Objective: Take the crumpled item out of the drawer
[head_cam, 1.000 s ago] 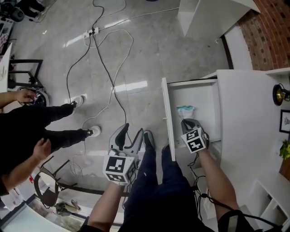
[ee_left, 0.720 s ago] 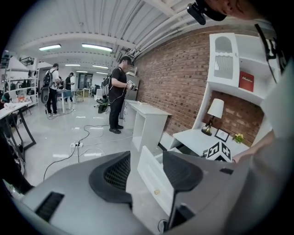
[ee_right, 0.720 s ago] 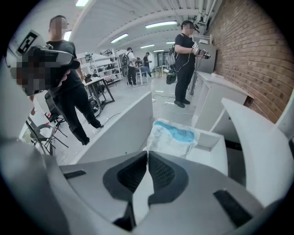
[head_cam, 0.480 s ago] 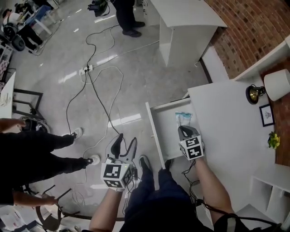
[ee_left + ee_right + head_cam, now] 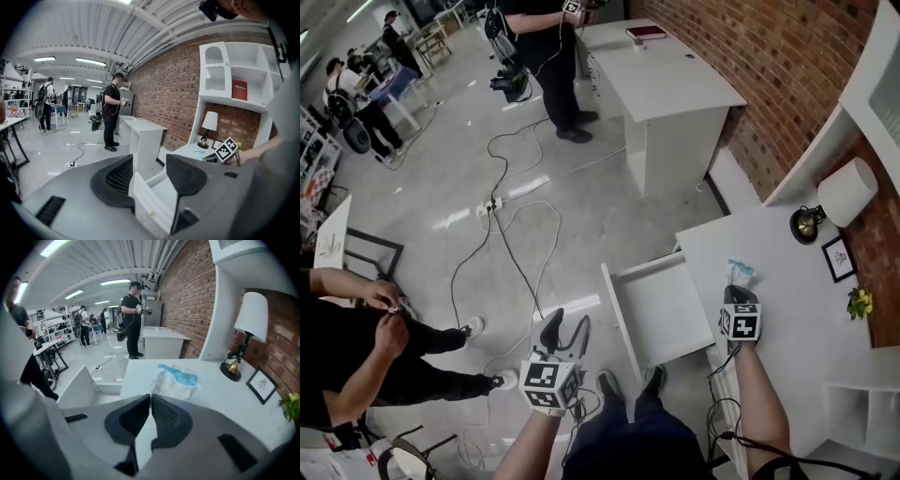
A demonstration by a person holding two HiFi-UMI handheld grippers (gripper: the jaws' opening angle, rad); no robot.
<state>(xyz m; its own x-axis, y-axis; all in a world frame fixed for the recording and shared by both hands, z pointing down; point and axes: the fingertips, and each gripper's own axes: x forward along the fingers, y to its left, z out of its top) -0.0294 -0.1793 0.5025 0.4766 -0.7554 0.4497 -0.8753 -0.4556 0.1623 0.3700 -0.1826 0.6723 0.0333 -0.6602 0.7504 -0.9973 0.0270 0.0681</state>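
Note:
The crumpled item is a clear plastic bag with a blue strip (image 5: 176, 377). It hangs from the tips of my right gripper (image 5: 151, 395), which is shut on its near edge. Seen from the head view, the bag (image 5: 739, 272) and right gripper (image 5: 737, 292) are over the white table top (image 5: 787, 281), to the right of the pulled-out drawer (image 5: 661, 309). Nothing lies in the drawer. My left gripper (image 5: 564, 336) is open over the floor, left of the drawer front. In its own view the left gripper (image 5: 149, 164) has nothing between its jaws and faces the drawer (image 5: 151, 194).
A white lamp (image 5: 848, 192), a brass ornament (image 5: 806, 223), a small picture frame (image 5: 838, 258) and a small plant (image 5: 860, 302) stand on the table by the brick wall. Cables (image 5: 516, 244) trail over the floor. A seated person (image 5: 366, 347) is at left, another stands by a white desk (image 5: 666, 84).
My right gripper has come up out of the drawer with the bag and moved right, over the table top. The head view has risen. The left gripper stayed by the drawer front.

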